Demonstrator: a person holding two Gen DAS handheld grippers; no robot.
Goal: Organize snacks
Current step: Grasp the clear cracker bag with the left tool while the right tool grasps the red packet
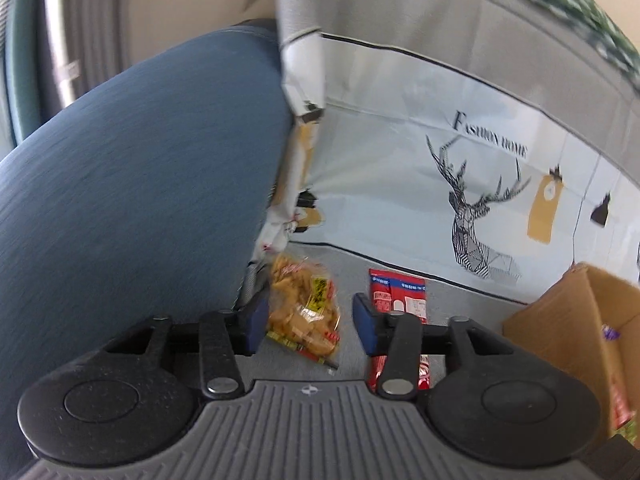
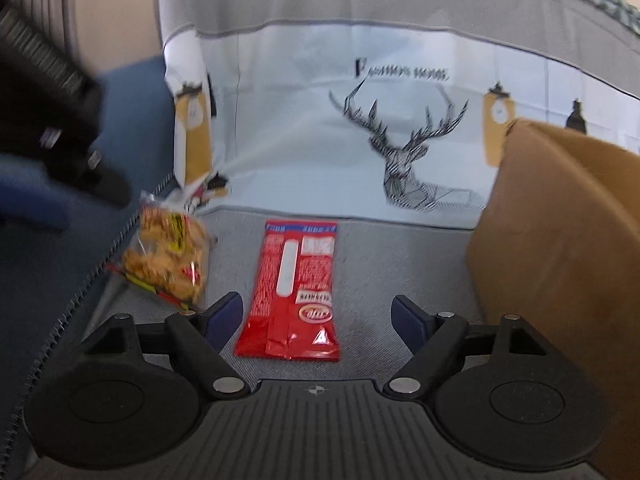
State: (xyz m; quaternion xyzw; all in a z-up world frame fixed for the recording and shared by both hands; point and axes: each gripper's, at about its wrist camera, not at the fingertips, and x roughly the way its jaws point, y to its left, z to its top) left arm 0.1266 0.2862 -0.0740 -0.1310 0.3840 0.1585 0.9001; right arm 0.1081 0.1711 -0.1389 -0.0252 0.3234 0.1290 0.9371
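- Left gripper (image 1: 308, 322) stands open above the clear bag of yellow crackers (image 1: 304, 312), gripping nothing
- Right gripper (image 2: 316, 320) stands wide open over the red packet (image 2: 292, 292), not touching it
- Two snacks lie loose inside the deer-print fabric bin (image 2: 360, 140); the cardboard box (image 2: 560, 260) beside them already holds some, count unclear
- Sorting looks partly done

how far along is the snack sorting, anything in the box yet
Partly done: the cardboard box already shows some packets inside. In hand: nothing; the left gripper is open around the clear snack bag, the right gripper open over the red packet. Left: both still lie on the grey surface.
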